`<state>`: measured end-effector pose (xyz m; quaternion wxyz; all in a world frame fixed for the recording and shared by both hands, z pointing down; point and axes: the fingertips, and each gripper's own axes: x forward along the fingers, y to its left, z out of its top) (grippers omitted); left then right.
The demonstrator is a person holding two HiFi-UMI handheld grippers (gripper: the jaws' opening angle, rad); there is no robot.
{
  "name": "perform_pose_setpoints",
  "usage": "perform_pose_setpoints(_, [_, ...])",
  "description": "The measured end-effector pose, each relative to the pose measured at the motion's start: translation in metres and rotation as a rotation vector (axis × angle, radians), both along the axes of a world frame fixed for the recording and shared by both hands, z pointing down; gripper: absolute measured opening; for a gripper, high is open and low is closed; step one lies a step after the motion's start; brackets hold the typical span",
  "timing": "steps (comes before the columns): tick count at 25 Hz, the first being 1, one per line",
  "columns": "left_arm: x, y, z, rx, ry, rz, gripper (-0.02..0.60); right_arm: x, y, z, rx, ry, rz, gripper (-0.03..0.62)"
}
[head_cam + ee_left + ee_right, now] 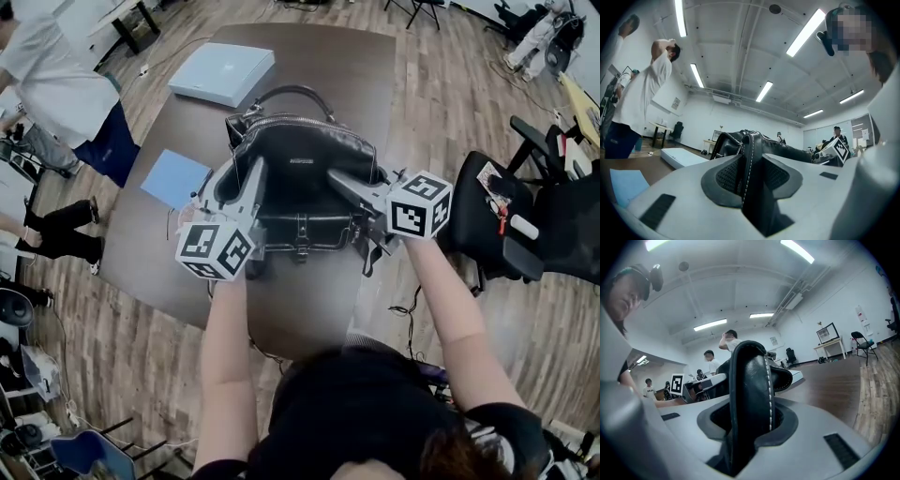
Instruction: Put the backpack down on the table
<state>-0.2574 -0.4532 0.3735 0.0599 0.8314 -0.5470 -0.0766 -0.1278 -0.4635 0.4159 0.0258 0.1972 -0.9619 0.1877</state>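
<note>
A black leather backpack point(305, 164) stands upright on the dark brown table point(155, 258), its top open and its handle arched at the far side. My left gripper point(246, 178) grips its left edge, and my right gripper point(342, 180) grips its right edge. In the left gripper view a stitched black strap point(751, 145) sits between the left gripper's point(752, 178) pads. In the right gripper view a thick stitched leather fold point(750, 376) fills the right gripper's point(750, 420) gap. Whether the bag's base bears fully on the table is hidden.
A flat white box point(223, 73) lies at the table's far left, with a blue sheet point(175, 177) nearer at the left. A black office chair point(525, 220) stands just right of the table. A person in a white shirt point(56, 84) stands at the far left.
</note>
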Motion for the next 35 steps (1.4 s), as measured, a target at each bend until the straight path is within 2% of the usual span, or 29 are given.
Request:
perform_pose_setpoints(5, [-0.002, 0.003, 0.000, 0.009, 0.004, 0.019, 0.141, -0.001, 0.003, 0.002, -0.011, -0.008, 0.002, 0.137])
perform_pose_setpoints(12, [-0.007, 0.012, -0.001, -0.037, 0.078, 0.052, 0.220, -0.001, 0.014, 0.003, -0.018, 0.022, -0.045, 0.169])
perform_pose_setpoints(15, [-0.006, 0.017, -0.001, -0.042, 0.068, 0.063, 0.235, 0.000, 0.022, 0.003, -0.025, 0.044, -0.066, 0.217])
perform_pose_setpoints(20, [-0.002, 0.026, -0.010, -0.028, 0.042, 0.086, 0.249, 0.001, 0.037, 0.002, -0.002, 0.099, -0.082, 0.257])
perform_pose_setpoints(29, [-0.004, 0.053, -0.009, -0.052, 0.035, 0.069, 0.261, 0.036, 0.049, -0.009, -0.008, 0.075, 0.019, 0.257])
perform_pose_setpoints(35, [-0.011, 0.076, -0.009, -0.055, 0.044, 0.061, 0.256, 0.055, 0.058, -0.012, 0.028, 0.098, 0.132, 0.249])
